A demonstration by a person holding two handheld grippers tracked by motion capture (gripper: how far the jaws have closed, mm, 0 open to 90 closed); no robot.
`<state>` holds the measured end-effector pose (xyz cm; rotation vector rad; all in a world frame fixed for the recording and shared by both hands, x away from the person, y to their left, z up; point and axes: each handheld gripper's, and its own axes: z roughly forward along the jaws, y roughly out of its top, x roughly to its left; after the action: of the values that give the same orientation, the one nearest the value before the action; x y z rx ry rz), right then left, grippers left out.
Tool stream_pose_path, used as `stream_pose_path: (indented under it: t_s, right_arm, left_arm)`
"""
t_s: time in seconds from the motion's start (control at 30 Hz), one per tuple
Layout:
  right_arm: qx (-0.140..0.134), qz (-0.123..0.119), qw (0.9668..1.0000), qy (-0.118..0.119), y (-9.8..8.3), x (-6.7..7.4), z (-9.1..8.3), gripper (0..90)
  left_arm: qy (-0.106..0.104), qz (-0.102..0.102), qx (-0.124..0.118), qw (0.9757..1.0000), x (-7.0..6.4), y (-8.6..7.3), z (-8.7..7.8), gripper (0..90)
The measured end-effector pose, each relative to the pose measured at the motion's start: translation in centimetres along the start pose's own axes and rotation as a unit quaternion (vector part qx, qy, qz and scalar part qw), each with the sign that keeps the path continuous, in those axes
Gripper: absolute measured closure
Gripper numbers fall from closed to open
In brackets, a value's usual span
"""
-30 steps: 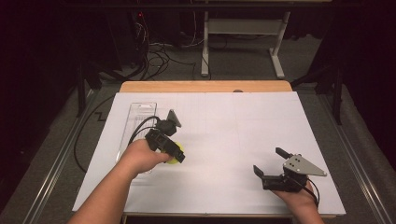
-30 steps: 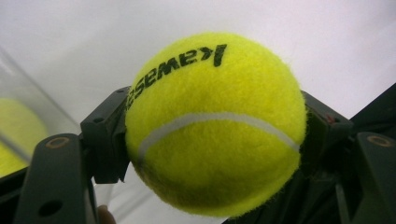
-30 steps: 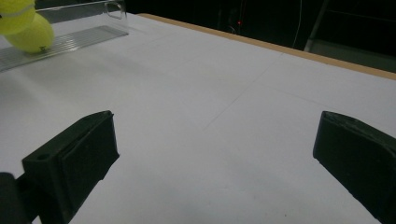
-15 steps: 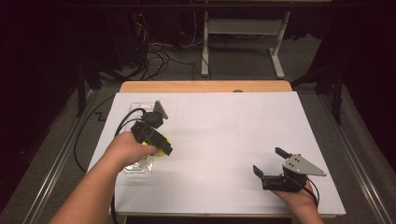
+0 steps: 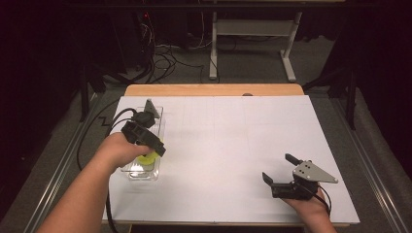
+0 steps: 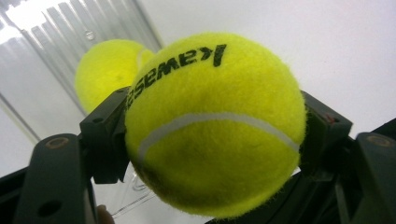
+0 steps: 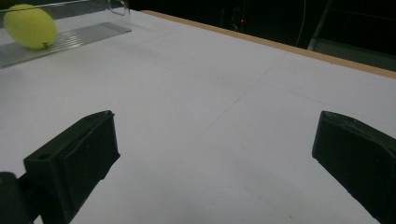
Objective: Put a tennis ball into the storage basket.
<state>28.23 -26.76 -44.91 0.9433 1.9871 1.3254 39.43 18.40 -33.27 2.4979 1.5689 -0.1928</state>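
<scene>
A yellow tennis ball (image 6: 212, 126) with black letters was pinched between the two black jaws of the left hand-held gripper (image 5: 154, 148), one jaw pressing on each side of it. In the left gripper view a second tennis ball (image 6: 106, 71) lay just behind the first one, on the ribbed floor of a clear plastic tray (image 5: 158, 115). From the high view the held ball was over the near end of this tray, and the yellow colour showed under the gripper. The tray stood near the left edge of the desk (image 5: 233, 145), with its long side going from the near edge toward the far edge. I could not tell if the held ball touched the tray floor.

The right hand-held gripper (image 5: 279, 171) rested close to the near right corner of the desk, well apart from the tray. Its jaws were spread wide with only the white surface between them. In the right gripper view a yellow ball (image 7: 30, 25) was seen far off on the tray's ribbed floor.
</scene>
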Motion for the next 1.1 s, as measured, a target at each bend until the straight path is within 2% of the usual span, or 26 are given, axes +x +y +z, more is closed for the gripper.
stream_pose_path:
  t_s: [0.2,0.53,1.1]
  right_arm:
    - [0.000,-0.003,1.0000,0.001,0.0,0.1,0.0,0.7]
    - [-0.001,0.000,1.0000,0.000,0.0,0.1,0.0,0.7]
    - [-0.003,0.002,1.0000,-0.001,-0.1,0.0,-0.1,0.8]
  left_arm:
    - [0.012,-0.014,0.007,0.9998,1.2,-0.4,-0.1,26.4]
    - [0.023,-0.051,0.003,0.9984,3.3,-1.0,-0.3,26.3]
    - [0.030,-0.061,-0.004,0.9977,3.8,-0.2,-0.1,26.3]
